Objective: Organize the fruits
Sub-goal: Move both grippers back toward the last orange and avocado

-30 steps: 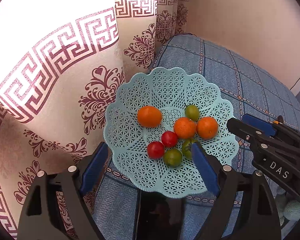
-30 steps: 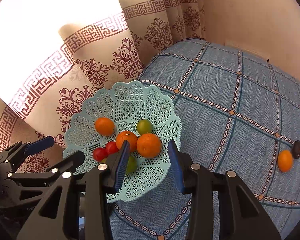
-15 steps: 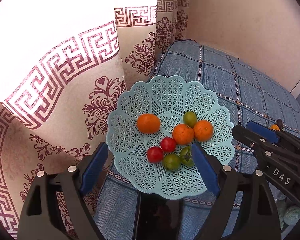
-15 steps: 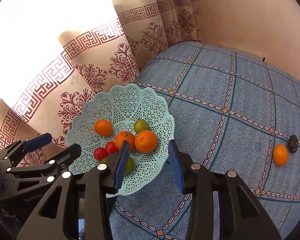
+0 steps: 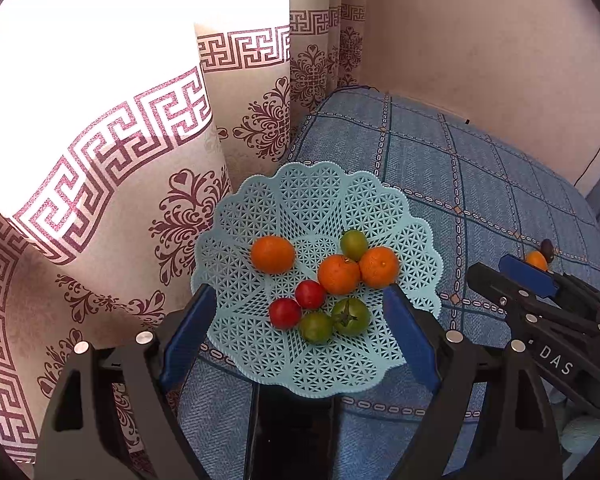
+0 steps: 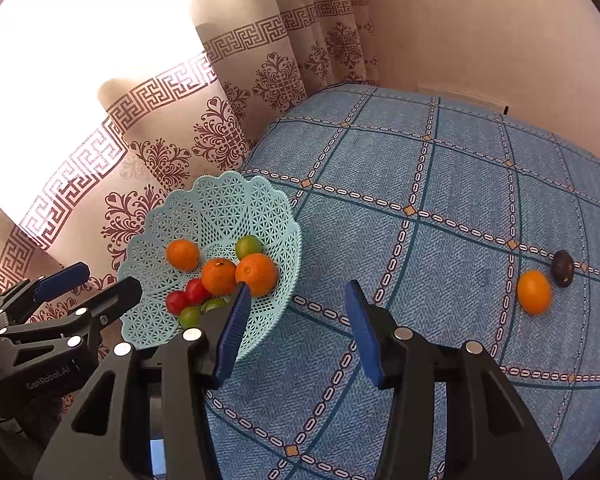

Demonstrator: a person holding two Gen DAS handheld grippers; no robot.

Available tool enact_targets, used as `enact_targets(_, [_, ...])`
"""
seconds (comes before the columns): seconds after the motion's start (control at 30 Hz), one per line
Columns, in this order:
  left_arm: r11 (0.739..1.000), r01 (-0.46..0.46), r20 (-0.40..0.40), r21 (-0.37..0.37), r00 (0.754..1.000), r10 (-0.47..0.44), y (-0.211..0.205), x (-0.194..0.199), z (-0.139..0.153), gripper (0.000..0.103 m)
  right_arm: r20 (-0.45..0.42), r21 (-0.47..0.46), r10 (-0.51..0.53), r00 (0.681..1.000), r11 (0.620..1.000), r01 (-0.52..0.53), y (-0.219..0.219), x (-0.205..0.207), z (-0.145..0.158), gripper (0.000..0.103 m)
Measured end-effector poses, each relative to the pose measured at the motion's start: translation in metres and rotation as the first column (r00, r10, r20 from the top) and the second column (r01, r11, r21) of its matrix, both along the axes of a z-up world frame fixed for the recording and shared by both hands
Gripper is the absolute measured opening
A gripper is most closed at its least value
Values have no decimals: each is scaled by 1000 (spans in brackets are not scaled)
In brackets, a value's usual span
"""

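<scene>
A pale blue lattice basket [image 5: 320, 196] [image 6: 220, 204] sits on the blue checked cloth by the curtain. It holds three oranges [image 5: 339, 274], two red tomatoes [image 5: 310, 294] and three green fruits [image 5: 350, 316]. My left gripper [image 5: 296, 332] hovers open over the basket's near edge, holding nothing. My right gripper [image 6: 294, 328] is open and empty, just right of the basket above bare cloth. A loose orange [image 6: 534, 292] [image 5: 536, 259] and a dark plum-like fruit [image 6: 562, 268] lie on the cloth far to the right.
A patterned curtain [image 5: 148, 184] hangs directly behind and left of the basket. A beige wall [image 6: 500, 32] bounds the far side. The blue checked cloth [image 6: 440, 184] stretches between the basket and the loose fruit.
Both grippers have drawn back and up from the basket. The right one has swung rightward and widened its fingers, bringing the loose orange and dark fruit nearer the view's centre.
</scene>
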State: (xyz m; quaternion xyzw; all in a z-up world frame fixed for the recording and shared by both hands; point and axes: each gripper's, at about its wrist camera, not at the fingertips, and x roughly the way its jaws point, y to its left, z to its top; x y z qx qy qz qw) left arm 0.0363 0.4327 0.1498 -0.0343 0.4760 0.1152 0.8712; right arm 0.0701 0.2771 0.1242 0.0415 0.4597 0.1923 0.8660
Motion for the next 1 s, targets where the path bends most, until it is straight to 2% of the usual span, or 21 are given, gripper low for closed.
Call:
enact_targets(0.5, [999, 36, 10, -1, 999, -36, -34, 5, 5, 86, -13, -10, -87, 996, 996, 87, -51, -10, -3, 51])
enact_targets(1.0, [987, 158, 1, -23, 987, -158, -103, 23, 1, 86, -47, -30, -256, 966, 967, 255, -144, -23, -10, 51])
